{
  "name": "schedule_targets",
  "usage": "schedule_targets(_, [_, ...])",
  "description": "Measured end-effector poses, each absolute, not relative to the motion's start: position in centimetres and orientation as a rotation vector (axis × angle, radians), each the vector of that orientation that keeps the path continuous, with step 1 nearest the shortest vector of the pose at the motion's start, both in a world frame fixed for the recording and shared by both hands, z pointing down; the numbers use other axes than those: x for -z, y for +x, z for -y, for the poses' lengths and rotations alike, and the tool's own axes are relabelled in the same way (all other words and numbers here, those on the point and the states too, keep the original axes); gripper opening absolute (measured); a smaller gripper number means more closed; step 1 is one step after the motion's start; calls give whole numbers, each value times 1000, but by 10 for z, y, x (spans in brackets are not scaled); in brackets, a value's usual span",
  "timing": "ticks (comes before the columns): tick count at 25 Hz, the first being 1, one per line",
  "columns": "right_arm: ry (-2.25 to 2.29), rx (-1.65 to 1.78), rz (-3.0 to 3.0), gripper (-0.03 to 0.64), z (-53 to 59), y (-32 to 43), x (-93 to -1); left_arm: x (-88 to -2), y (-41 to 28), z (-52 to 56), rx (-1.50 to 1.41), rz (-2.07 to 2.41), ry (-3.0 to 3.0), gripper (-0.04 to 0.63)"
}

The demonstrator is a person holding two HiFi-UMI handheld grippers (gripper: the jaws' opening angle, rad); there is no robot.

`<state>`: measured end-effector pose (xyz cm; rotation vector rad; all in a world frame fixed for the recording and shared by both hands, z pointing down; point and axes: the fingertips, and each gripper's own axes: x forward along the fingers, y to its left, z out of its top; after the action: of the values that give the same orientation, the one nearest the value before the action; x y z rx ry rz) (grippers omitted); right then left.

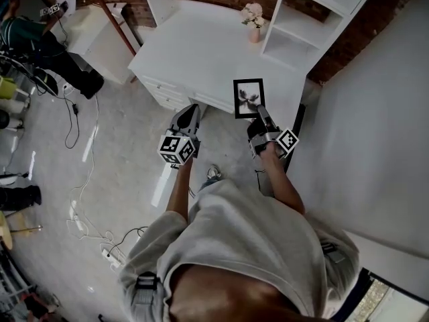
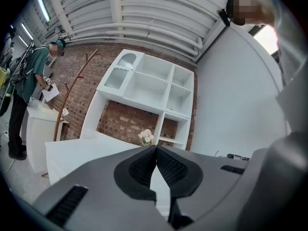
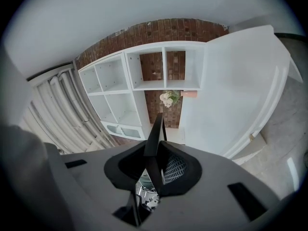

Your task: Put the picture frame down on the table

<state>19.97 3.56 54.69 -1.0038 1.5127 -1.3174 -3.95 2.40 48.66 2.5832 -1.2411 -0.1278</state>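
Observation:
A black picture frame [image 1: 249, 98] with a dark animal print lies over the white table [image 1: 201, 52] near its front right corner. My right gripper [image 1: 259, 116] is shut on the frame's near edge. In the right gripper view the frame [image 3: 155, 134] shows edge-on as a thin dark slab between the jaws. My left gripper [image 1: 189, 118] hovers at the table's front edge, left of the frame, shut with nothing in it; its ribbed pads [image 2: 144, 166] touch at the tips.
A pink vase of pale flowers [image 1: 254, 20] stands at the table's back right, beside a white shelf unit [image 1: 315, 19]. Drawers [image 1: 164, 92] hang under the table's left front. A white wall [image 1: 375, 133] runs on the right. Cables [image 1: 87, 213] lie on the floor.

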Motion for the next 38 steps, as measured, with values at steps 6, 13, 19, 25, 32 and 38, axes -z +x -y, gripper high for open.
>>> schedule_targets(6, [-1015,1311,-1517,80,16,177,-549,-489,-64,29,137,1233,2583,15])
schedule_targets(13, [-1017,1299,-1516,80,66,153,-553,-495,-85,82,142,1213,2592,15])
schedule_targets(19, [-1038,1301,-1516,80,88,144,-562,-502,-95,111,147,1198,2590,15])
schedule_targets(25, [-1050,1319,-1503,80,94,139,-571,-508,-98,119,132,1188,2585,15])
schedule_targets(32, [-1047,1348,-1507,80,104,128,-579,-516,-110,125,126,1214,2557,15])
schedule_targets(38, [-1026,1358,-1515,80,127,119,-580,-519,-117,143,127,1233,2544,15])
